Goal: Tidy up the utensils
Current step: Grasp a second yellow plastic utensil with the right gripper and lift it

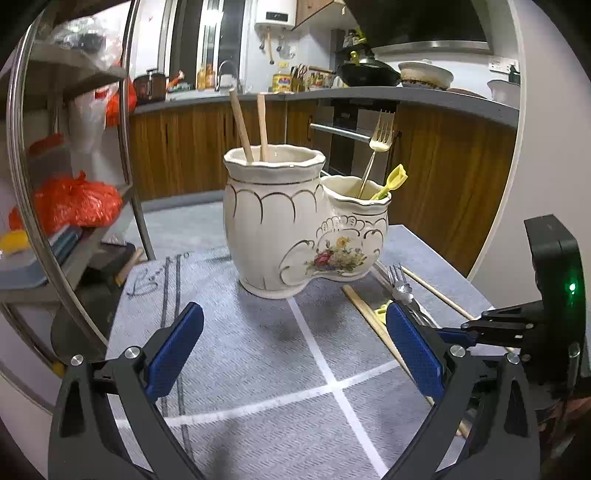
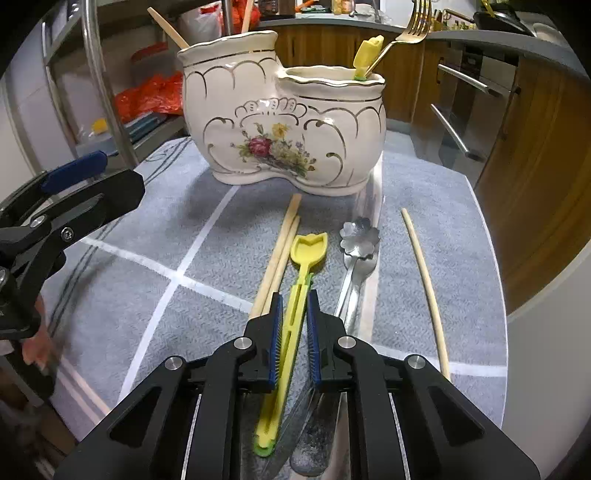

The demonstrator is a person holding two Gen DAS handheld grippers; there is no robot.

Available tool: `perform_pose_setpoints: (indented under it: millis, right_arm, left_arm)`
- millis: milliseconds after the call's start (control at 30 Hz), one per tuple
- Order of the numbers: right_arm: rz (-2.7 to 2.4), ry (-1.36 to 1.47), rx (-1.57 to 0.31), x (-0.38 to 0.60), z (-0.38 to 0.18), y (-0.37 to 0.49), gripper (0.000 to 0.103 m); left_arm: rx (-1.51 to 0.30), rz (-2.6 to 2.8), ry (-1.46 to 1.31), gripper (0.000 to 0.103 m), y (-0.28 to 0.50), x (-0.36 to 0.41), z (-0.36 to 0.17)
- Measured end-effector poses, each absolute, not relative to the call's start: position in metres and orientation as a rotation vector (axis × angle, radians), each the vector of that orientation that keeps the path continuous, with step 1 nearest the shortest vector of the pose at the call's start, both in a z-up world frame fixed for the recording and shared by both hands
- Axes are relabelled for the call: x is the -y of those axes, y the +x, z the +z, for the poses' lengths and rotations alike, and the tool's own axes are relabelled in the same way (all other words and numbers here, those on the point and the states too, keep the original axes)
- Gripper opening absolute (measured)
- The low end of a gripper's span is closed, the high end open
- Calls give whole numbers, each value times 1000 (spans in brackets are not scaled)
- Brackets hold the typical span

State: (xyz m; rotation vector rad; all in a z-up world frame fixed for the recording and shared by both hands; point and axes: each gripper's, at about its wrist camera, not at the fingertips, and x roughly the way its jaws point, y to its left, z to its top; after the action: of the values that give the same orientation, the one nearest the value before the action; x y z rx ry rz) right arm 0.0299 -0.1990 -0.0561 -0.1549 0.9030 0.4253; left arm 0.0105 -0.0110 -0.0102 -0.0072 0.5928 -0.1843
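Note:
A cream ceramic two-pot holder (image 1: 295, 221) (image 2: 280, 122) stands on the grey mat. Its tall pot holds two wooden chopsticks (image 1: 245, 125); its low pot holds a gold fork (image 1: 380, 136) (image 2: 410, 27) and a yellow spoon (image 1: 393, 181) (image 2: 367, 55). On the mat lie a yellow shovel-shaped spoon (image 2: 299, 280), a pair of chopsticks (image 2: 280, 254), a silver flower-ended utensil (image 2: 358, 240) and a single chopstick (image 2: 424, 288). My right gripper (image 2: 294, 299) is nearly shut around the yellow spoon's handle. My left gripper (image 1: 293, 321) is open and empty in front of the holder.
A metal shelf rack (image 1: 74, 184) with red bags stands to the left. Wooden kitchen cabinets (image 1: 192, 147) and an oven (image 1: 351, 136) lie behind. The mat's right edge (image 2: 495, 258) is close to the single chopstick.

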Motion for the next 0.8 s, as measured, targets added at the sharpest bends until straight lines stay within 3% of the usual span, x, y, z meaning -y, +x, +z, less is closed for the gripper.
perform_pose_setpoints:
  millis: [400, 800]
  right_arm:
    - [456, 4, -713, 245, -8, 20, 11]
    - [485, 34, -675, 262, -2, 14, 11]
  left_arm:
    - [-739, -133, 4, 97, 13, 48, -24]
    - [-877, -28, 102, 91, 26, 83, -57]
